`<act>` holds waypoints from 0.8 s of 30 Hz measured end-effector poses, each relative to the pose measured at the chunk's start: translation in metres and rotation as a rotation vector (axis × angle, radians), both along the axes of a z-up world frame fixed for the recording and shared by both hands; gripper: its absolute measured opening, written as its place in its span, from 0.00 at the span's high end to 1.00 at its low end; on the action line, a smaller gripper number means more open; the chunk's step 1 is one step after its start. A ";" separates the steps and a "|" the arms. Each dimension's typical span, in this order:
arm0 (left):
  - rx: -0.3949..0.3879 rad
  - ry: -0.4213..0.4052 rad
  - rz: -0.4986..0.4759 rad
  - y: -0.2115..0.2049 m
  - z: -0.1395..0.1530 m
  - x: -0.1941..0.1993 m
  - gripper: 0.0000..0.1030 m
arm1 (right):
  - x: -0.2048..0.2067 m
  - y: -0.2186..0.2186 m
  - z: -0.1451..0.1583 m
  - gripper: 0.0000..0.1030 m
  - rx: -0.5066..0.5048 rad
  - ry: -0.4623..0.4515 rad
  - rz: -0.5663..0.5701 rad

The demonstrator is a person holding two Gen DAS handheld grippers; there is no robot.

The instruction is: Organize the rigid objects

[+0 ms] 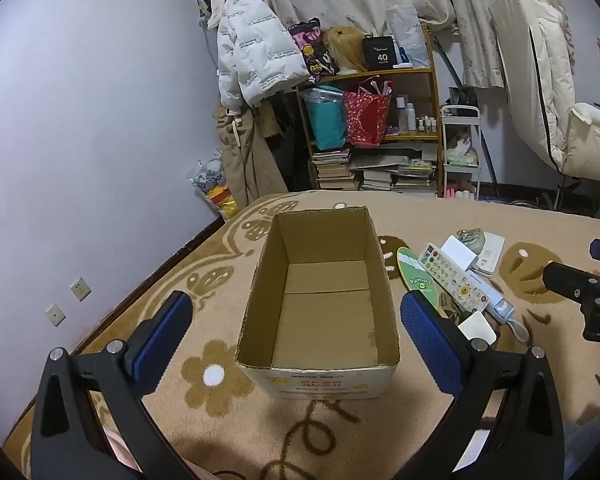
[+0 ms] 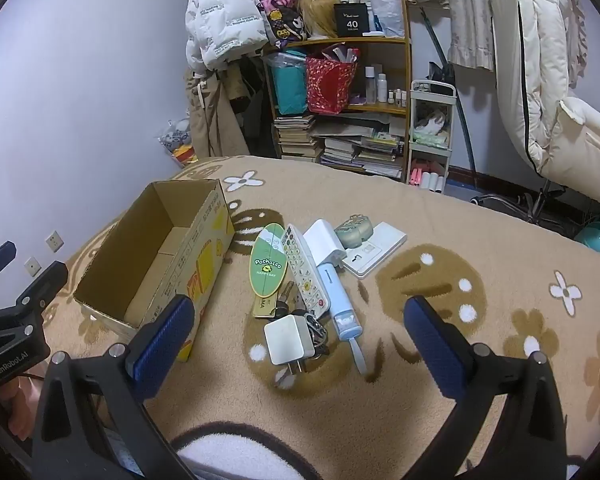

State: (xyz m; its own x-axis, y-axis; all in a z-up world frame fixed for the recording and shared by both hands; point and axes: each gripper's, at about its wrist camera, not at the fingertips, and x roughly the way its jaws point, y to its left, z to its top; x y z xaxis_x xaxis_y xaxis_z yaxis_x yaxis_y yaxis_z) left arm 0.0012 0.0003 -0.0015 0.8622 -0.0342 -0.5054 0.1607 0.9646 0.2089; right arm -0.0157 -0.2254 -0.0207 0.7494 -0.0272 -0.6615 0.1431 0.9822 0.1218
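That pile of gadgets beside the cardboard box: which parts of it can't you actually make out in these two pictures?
- Keys: right wrist view, mostly under the remote and white charger.
- Gold card: right wrist view, covered by the green Pochacco tag; print unreadable.
- Pile's near end: left wrist view, hidden behind the left claw's finger.
- Cardboard box front label: left wrist view, print too small.

Both wrist cameras look down, seemingly close, sharing the cardboard box [image 1: 320, 304].
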 end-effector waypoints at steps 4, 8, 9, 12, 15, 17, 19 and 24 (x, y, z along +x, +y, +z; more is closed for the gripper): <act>0.003 0.000 -0.002 0.000 0.000 0.000 0.00 | 0.000 0.000 0.001 0.00 0.000 -0.008 0.001; 0.004 0.001 -0.004 0.001 -0.002 -0.001 0.00 | 0.000 0.000 0.001 0.00 0.001 -0.008 0.001; 0.004 0.001 -0.005 0.001 -0.002 -0.001 0.00 | 0.000 0.000 0.001 0.00 0.001 -0.008 0.001; 0.008 -0.001 -0.007 -0.002 -0.004 -0.001 0.00 | 0.000 0.000 0.001 0.00 0.000 -0.008 0.001; 0.008 -0.001 -0.006 -0.002 -0.004 -0.001 0.00 | 0.000 0.000 0.001 0.00 0.001 -0.007 0.001; 0.011 -0.003 -0.002 -0.002 -0.004 -0.001 0.00 | 0.000 0.000 0.001 0.00 0.000 -0.008 0.000; 0.017 -0.004 0.004 -0.002 -0.004 -0.001 0.00 | 0.000 0.000 0.001 0.00 0.000 -0.009 0.001; 0.018 -0.002 0.004 -0.002 -0.004 -0.001 0.00 | 0.000 0.000 0.001 0.00 0.000 -0.008 0.001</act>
State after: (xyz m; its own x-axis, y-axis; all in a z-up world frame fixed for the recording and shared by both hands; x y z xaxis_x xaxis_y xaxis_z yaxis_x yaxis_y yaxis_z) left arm 0.0003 -0.0015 -0.0057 0.8631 -0.0210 -0.5046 0.1561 0.9613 0.2269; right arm -0.0155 -0.2253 -0.0192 0.7547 -0.0263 -0.6556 0.1412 0.9823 0.1232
